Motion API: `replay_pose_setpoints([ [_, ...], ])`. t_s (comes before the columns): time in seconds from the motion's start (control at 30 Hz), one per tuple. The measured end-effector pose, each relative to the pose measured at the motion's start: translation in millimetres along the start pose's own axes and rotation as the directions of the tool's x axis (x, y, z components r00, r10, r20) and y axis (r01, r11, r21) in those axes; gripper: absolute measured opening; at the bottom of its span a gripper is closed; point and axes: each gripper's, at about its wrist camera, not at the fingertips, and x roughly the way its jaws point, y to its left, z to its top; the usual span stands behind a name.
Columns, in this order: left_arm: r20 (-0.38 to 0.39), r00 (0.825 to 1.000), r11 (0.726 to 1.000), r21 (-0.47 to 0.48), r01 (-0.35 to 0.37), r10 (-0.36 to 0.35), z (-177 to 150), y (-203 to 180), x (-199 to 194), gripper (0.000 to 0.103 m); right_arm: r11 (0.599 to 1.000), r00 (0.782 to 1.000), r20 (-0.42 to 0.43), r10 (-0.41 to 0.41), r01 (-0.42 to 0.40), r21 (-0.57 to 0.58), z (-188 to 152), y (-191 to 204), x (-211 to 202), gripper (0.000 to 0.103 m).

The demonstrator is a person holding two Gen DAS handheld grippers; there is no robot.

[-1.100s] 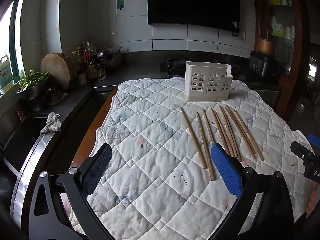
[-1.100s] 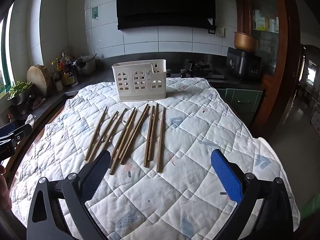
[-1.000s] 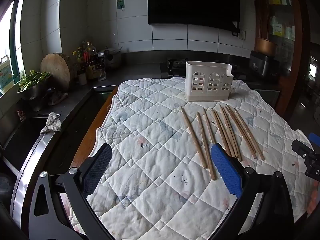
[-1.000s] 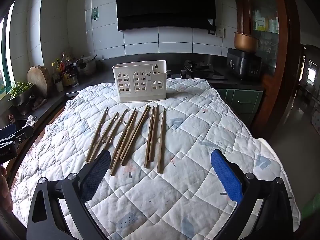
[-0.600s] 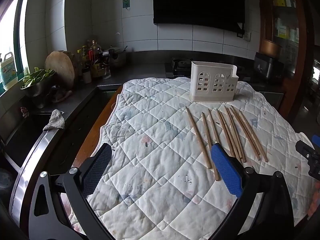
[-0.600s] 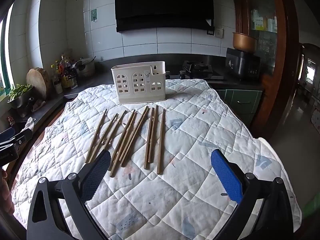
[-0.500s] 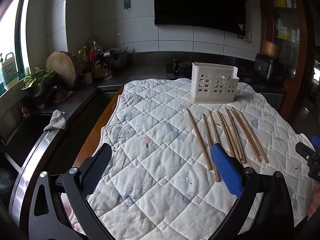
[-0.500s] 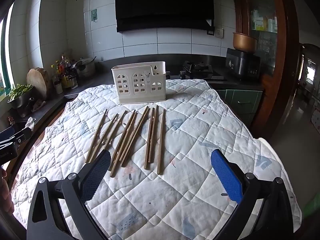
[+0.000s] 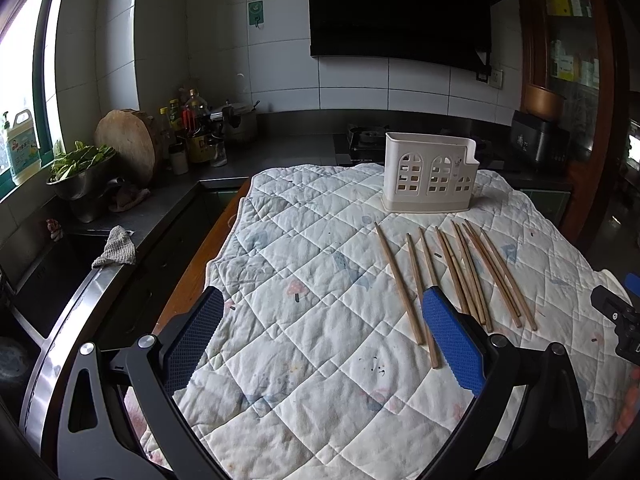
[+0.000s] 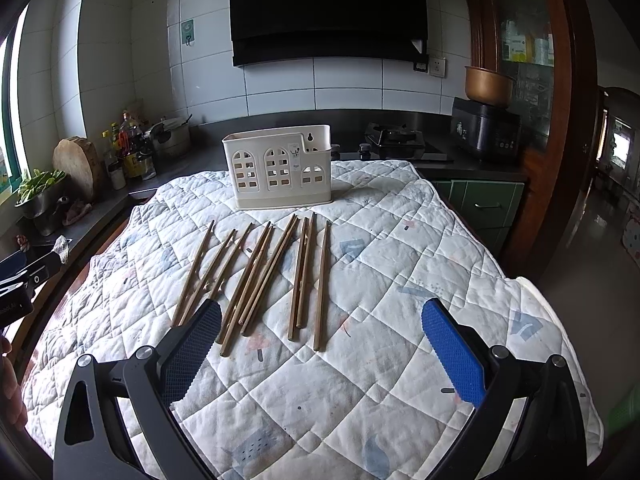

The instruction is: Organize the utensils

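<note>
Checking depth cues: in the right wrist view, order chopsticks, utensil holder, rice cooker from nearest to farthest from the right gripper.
1. chopsticks: flat on the quilt, just ahead of the right gripper, toward its left finger.
2. utensil holder: upright beyond the chopstick tips, centre-left.
3. rice cooker: on the back counter, far right.

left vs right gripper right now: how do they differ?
The left gripper hangs over bare quilt, with the chopsticks off to its right; the right gripper is centred nearer them, with their near ends between its jaws. The left sits toward the sink-side counter, the right toward the stove side. Both are open, empty and face the white utensil holder.
</note>
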Motion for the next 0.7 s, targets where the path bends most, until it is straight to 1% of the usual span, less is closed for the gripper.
replay_pose_setpoints([
  [0.37,0.007,1.0,1.0,0.007,0.0,0.0,6.7,-1.3,2.1,0.098,1.0,1.0,0.002,-0.001,0.001,0.001,2.1,-0.7,-0.7,0.097],
  [0.4,0.009,1.0,1.0,0.008,-0.002,0.002,0.2,-1.5,-2.2,0.098,1.0,1.0,0.001,-0.002,0.002,-0.001,2.5,-0.8,-0.7,0.097],
  [0.7,0.007,1.0,1.0,0.003,-0.004,0.004,-0.6,-0.7,-0.8,0.098,1.0,1.0,-0.007,-0.005,0.005,0.002,2.6,-2.1,3.2,0.097],
])
